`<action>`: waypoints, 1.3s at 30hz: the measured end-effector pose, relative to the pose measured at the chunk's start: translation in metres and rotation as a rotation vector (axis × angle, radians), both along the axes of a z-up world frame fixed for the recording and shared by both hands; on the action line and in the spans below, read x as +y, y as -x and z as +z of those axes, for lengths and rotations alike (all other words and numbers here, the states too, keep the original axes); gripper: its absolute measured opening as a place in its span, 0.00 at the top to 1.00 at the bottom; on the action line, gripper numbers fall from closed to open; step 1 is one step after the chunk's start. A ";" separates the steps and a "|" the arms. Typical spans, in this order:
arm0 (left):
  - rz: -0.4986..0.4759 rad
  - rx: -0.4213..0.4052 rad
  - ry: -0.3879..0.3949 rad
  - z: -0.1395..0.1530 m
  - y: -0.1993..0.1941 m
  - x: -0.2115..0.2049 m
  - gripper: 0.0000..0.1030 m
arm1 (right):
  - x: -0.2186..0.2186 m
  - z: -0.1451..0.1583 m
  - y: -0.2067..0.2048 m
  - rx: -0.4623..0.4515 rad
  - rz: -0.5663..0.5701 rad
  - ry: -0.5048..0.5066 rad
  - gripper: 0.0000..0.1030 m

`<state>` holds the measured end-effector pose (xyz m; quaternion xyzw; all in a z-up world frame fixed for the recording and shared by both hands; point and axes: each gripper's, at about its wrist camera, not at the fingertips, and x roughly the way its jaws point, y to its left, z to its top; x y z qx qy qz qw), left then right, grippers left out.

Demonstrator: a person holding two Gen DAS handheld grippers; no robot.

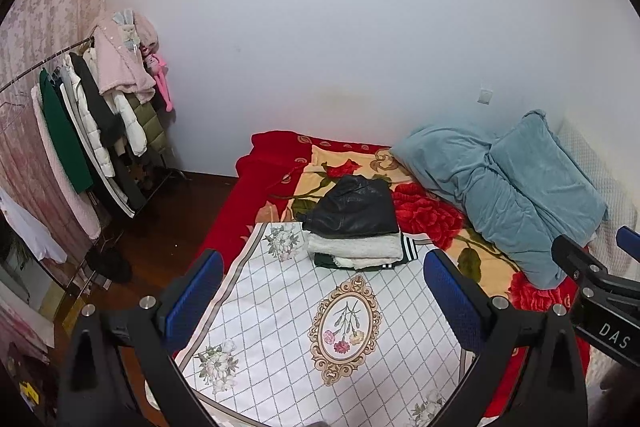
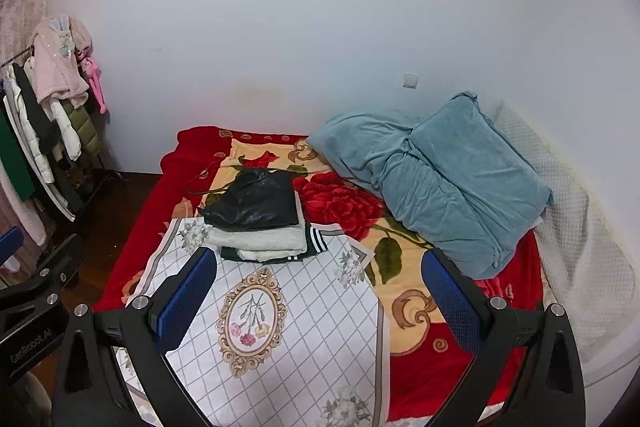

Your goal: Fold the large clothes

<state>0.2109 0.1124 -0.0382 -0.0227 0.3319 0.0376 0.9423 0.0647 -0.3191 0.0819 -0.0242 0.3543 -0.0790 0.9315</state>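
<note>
Bed (image 1: 260,187), red floral blanket; white checked cloth (image 1: 280,307) spread on it. Folded stack (image 1: 356,231) at cloth's far edge, ahead of both my grippers, long axis crosswise. Left gripper (image 1: 324,307) and right gripper (image 2: 320,303): jaws wide apart, holding nothing. Left slightly nearer, by my judgement.

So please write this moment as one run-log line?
left claw: open, empty | right claw: open, empty | stack of folded clothes, black leather garment on top: on white diamond-patterned cloth | held: nothing
</note>
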 end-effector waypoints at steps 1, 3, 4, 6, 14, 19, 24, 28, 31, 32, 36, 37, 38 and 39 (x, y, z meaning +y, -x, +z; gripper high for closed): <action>-0.001 -0.001 0.001 0.000 0.000 0.000 0.01 | 0.000 0.000 0.000 0.000 0.001 -0.002 0.00; -0.003 -0.004 0.001 0.001 0.001 -0.001 0.01 | -0.001 0.000 -0.001 0.000 0.004 -0.003 0.00; -0.003 -0.005 -0.001 0.001 0.001 -0.001 0.01 | -0.001 0.000 -0.001 0.000 0.004 -0.004 0.00; -0.003 -0.007 -0.002 0.002 0.001 -0.002 0.01 | -0.001 0.000 -0.003 -0.001 0.008 -0.008 0.00; -0.005 -0.005 -0.003 0.005 0.001 -0.003 0.01 | -0.001 -0.001 -0.004 0.003 0.007 -0.011 0.00; -0.005 -0.003 -0.007 0.004 0.000 -0.005 0.01 | -0.001 -0.002 -0.002 0.004 0.005 -0.011 0.00; -0.007 0.001 -0.010 0.003 -0.001 -0.007 0.01 | -0.001 -0.002 -0.003 0.005 0.005 -0.013 0.00; -0.009 0.005 -0.009 0.003 -0.001 -0.005 0.01 | 0.000 -0.004 -0.003 0.006 0.007 -0.012 0.00; -0.008 0.004 -0.010 0.002 -0.002 -0.004 0.01 | 0.001 -0.006 -0.003 0.008 0.008 -0.010 0.00; -0.008 0.005 -0.010 0.001 -0.002 -0.003 0.01 | 0.001 -0.007 -0.003 0.011 0.008 -0.008 0.00; -0.006 0.008 -0.011 0.000 -0.002 -0.002 0.01 | 0.003 -0.015 -0.008 0.019 0.015 -0.006 0.00; -0.005 0.009 -0.012 0.000 -0.002 -0.001 0.01 | 0.003 -0.016 -0.010 0.020 0.017 -0.005 0.00; -0.004 0.008 -0.014 0.000 -0.002 0.000 0.01 | 0.003 -0.015 -0.010 0.020 0.016 -0.004 0.00; -0.004 0.008 -0.014 0.000 -0.002 0.001 0.01 | 0.003 -0.016 -0.011 0.020 0.017 -0.004 0.00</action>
